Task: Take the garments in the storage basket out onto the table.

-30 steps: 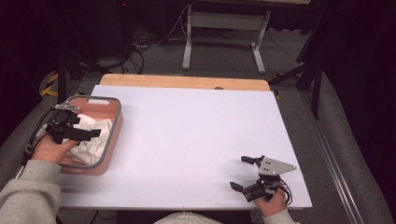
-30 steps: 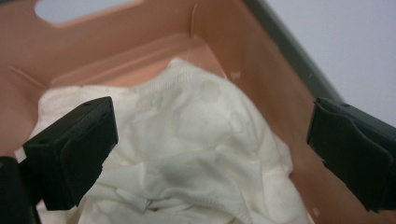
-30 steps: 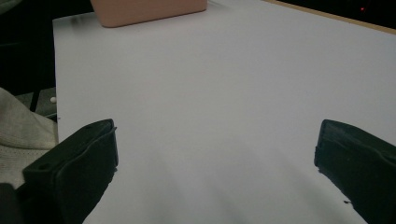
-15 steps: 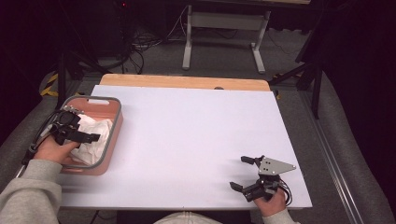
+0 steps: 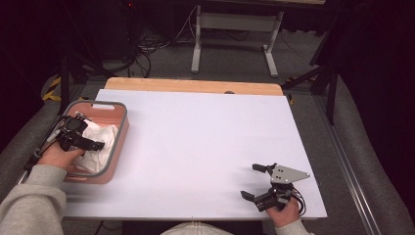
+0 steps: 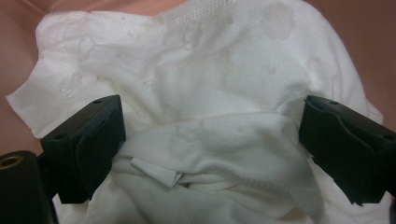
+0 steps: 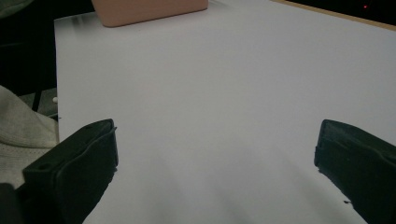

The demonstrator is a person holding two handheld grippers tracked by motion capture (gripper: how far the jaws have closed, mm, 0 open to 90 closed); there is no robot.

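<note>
Left gripper [image 5: 93,145] slid toward 9 o'clock in the basin [image 5: 120,128], jaws closing yet wide. White cloth [image 6: 210,116]: soft, light; pinch the raised fold. Right gripper [image 5: 257,182] idle, jaws wide.

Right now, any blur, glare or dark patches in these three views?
High view: white tabletop evenly lit, floor and surroundings very dark; slight blur at the left gripper in the pink plastic bin. Left gripper view: crumpled white cloth soft but readable, no glare, jaws dark. Right gripper view: right gripper jaws blurred, bin edge smeared.
</note>
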